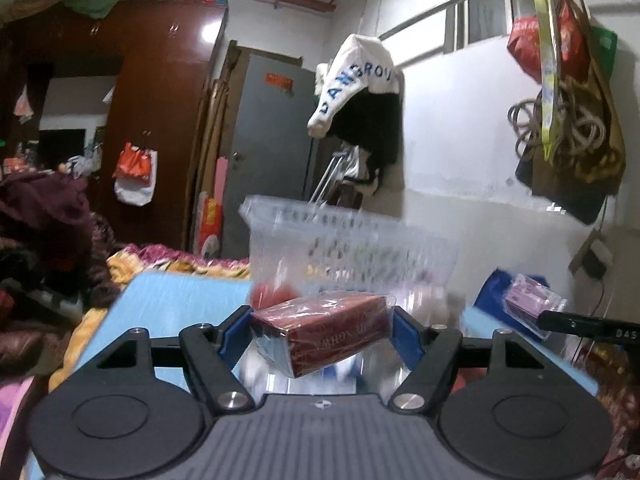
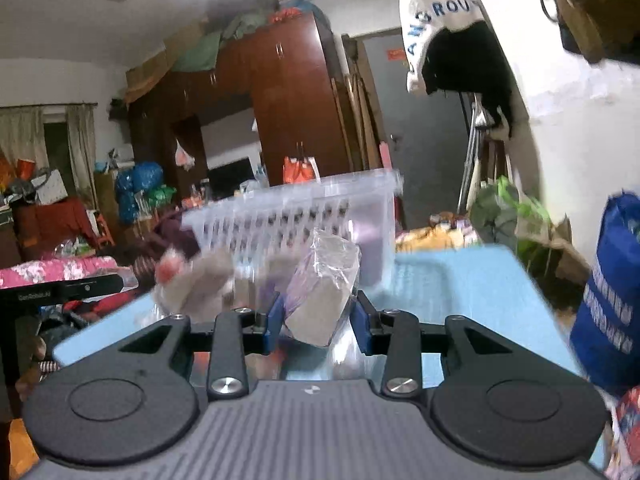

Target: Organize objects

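The clear basket (image 1: 320,236) stands at twelve o'clock on the blue table (image 1: 176,300), just beyond both loads. My left gripper (image 1: 320,334) clamps a red box (image 1: 328,332); my right gripper (image 2: 318,316) pinches a wrapped purple pack (image 2: 320,292). Neither is inside the basket yet, and loose items remain. Room is open above the rim; the table edge drops at three o'clock.

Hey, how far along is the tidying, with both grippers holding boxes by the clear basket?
Midway, it seems. The clear basket already holds a few blurred things. In hand: the left gripper grips a red box, the right gripper a purple packet. Left: dropping both in, plus a grey bundle beside the basket.
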Demonstrator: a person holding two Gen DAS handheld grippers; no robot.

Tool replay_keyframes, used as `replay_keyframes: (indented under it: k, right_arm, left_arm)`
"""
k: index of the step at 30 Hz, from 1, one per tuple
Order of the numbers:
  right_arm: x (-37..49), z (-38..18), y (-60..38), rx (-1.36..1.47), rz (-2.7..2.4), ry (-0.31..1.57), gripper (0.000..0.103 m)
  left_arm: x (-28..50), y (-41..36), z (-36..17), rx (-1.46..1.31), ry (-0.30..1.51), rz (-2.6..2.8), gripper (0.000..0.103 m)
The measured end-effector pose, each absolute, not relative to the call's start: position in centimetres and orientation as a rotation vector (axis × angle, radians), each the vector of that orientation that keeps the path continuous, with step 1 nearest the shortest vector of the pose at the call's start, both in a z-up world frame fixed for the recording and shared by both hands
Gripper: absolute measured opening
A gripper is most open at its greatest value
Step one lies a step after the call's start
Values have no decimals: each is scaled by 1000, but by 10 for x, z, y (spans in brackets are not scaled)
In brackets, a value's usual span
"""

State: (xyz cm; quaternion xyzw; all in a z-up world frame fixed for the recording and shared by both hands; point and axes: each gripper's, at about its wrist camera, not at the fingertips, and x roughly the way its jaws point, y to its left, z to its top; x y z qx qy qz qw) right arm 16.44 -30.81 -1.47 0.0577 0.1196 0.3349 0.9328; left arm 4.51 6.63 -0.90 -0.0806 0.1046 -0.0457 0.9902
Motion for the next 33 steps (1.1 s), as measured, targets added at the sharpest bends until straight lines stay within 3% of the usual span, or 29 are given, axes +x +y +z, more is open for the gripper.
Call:
replay_keyframes:
  k: [7,12,13,14,15,16,19,33]
  right_arm:
    - [240,55,-244,-5,680,184,40]
    - [299,63,-203,-79,682,266,41]
    - [301,62,-201,-77,690,266,46]
    - [301,61,-200,-80,695,261,67]
    - [298,59,-200,-92,680,251,82]
    - [291,58,-204,-102,654,225,101]
    - [261,49,-226,-100,640,170,103]
    - [181,-47,-296,-11,550,321,102]
  left_arm:
    - [152,52,77,-128,232,-110,75]
    - [226,42,77,-108,336,-79,77]
    - [231,39,73,-76,316,-60,81]
    - [232,38,70,-38,303,-29,96]
    - [230,38,67,-23,296,5,103]
    - [224,40,64,-24,284,12,103]
    - [198,49,57,-50,268,-31,103]
    - [17,32,-40,83,361,-179,103]
